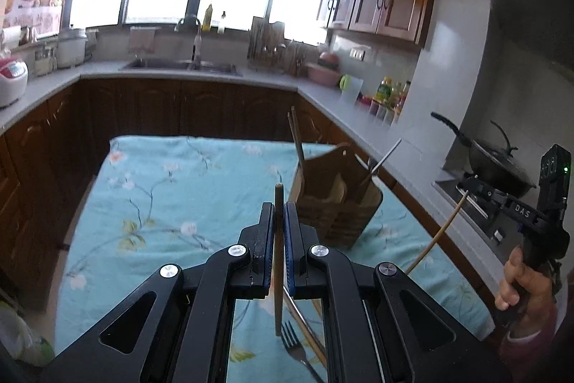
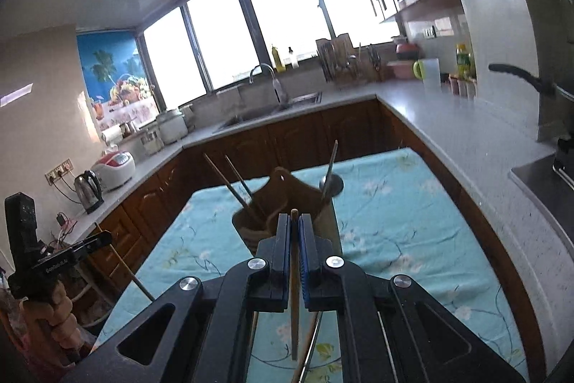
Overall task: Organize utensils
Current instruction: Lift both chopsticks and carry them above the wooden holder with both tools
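A: What sits nearest the left wrist camera?
B: The left gripper [image 1: 279, 214], its pads clamped on a wooden chopstick [image 1: 278, 261] that runs straight toward twelve o'clock. Below it, at six o'clock, a fork [image 1: 292, 341] and more sticks lie on the floral cloth [image 1: 161, 189].

A: And the right one?
B: The right gripper [image 2: 294, 228] is likewise closed on a thin chopstick [image 2: 294, 293], pointing to twelve. From the left view it appears at three o'clock, held by a hand [image 1: 520, 279], with the stick slanting down toward seven.

A: Where do the utensils go?
B: A wooden holder [image 1: 337, 196] stands on the table, just past the left gripper at one o'clock. Chopsticks and a metal spoon [image 2: 330, 180] lean in it.

A: Farther off?
B: A sink [image 1: 179, 64] under the windows, at eleven.
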Action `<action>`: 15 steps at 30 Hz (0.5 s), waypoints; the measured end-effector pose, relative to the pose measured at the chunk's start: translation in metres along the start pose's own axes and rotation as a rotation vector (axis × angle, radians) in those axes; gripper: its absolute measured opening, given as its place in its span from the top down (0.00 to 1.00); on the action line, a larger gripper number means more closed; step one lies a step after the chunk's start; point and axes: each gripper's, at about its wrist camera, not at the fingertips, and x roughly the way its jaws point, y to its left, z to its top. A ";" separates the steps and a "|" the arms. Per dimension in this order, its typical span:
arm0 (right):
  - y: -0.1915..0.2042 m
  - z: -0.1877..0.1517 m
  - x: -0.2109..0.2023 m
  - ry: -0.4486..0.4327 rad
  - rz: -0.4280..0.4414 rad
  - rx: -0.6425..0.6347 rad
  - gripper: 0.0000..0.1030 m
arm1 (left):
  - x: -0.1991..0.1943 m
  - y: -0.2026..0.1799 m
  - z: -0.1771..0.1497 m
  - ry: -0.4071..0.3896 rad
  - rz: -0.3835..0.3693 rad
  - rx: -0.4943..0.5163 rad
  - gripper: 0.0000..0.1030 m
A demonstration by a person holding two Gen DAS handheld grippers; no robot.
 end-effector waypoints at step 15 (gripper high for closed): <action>0.000 0.007 -0.003 -0.036 0.021 0.006 0.95 | 0.001 -0.006 0.016 -0.051 -0.014 -0.013 0.96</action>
